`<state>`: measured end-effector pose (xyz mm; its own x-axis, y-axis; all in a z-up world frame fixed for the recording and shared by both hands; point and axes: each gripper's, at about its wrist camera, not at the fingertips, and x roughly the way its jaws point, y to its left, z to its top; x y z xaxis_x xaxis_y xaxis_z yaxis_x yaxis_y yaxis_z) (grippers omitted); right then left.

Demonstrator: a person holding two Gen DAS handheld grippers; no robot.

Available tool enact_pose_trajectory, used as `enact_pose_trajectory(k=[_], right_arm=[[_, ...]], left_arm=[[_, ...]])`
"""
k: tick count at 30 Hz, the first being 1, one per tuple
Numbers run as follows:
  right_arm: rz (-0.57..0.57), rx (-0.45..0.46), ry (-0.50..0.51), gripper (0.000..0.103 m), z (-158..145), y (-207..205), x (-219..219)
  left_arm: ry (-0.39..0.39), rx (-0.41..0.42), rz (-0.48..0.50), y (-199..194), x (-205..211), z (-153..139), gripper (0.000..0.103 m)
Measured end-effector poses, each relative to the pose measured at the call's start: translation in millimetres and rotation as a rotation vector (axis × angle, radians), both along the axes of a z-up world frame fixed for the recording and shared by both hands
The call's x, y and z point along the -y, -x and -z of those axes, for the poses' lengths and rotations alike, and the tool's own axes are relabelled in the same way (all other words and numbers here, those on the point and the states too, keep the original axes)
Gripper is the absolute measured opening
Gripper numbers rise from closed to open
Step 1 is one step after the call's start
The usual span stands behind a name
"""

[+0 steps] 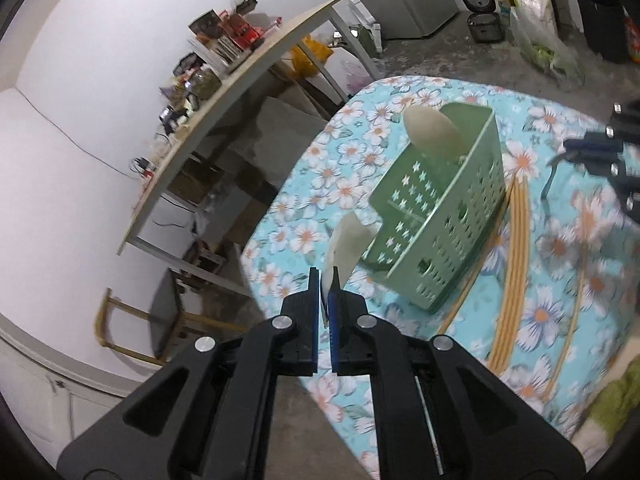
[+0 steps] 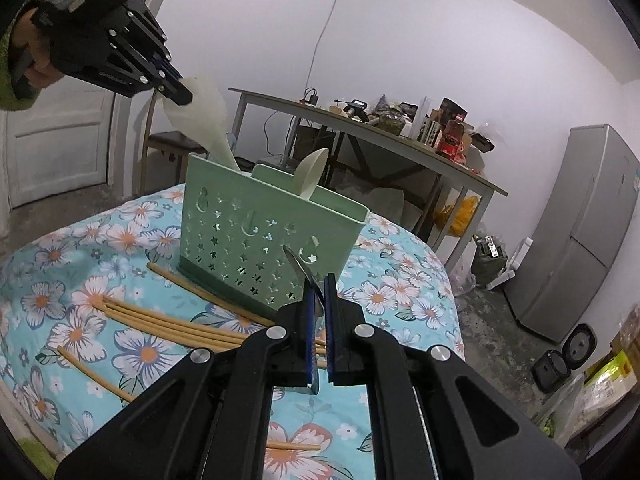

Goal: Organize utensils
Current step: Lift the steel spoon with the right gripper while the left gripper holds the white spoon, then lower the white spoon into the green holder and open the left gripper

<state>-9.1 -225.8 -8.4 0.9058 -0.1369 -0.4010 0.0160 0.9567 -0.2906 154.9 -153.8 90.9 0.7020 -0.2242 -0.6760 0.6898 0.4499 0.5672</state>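
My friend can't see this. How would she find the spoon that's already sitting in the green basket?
Find the flowery blue tablecloth, then the green holder standing on it. The cream spoon pokes up from its middle, untouched; the white scoop beside it is gripped by the left gripper.

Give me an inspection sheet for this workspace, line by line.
Surface: table under a floral tablecloth.
Job's things: green perforated utensil holder standing upright; one pale spoon already in it; chopsticks loose on the cloth beside it.
Clutter: nothing seen on the cloth beyond the utensils.
Grippers: left gripper shut on a white rice paddle, its end at the holder's rim; right gripper shut on a metal utensil.
Cables: wire hanging down the wall.
Surroundings: cluttered side table, refrigerator, rice cooker on the floor.
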Motion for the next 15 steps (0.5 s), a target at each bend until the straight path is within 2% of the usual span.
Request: enact_pose_trajectory(k=[5,15], right_arm=[[0.003,0.003,-0.022,0.005,-1,0,5],[-0.007,0.004,-0.020,0.005,1,-2,3]], left_arm=[[-0.008,-0.069,0.016,-8,4,-9,0.004],[0.006,-0.120,0.073,0,-9,-58,0.002]])
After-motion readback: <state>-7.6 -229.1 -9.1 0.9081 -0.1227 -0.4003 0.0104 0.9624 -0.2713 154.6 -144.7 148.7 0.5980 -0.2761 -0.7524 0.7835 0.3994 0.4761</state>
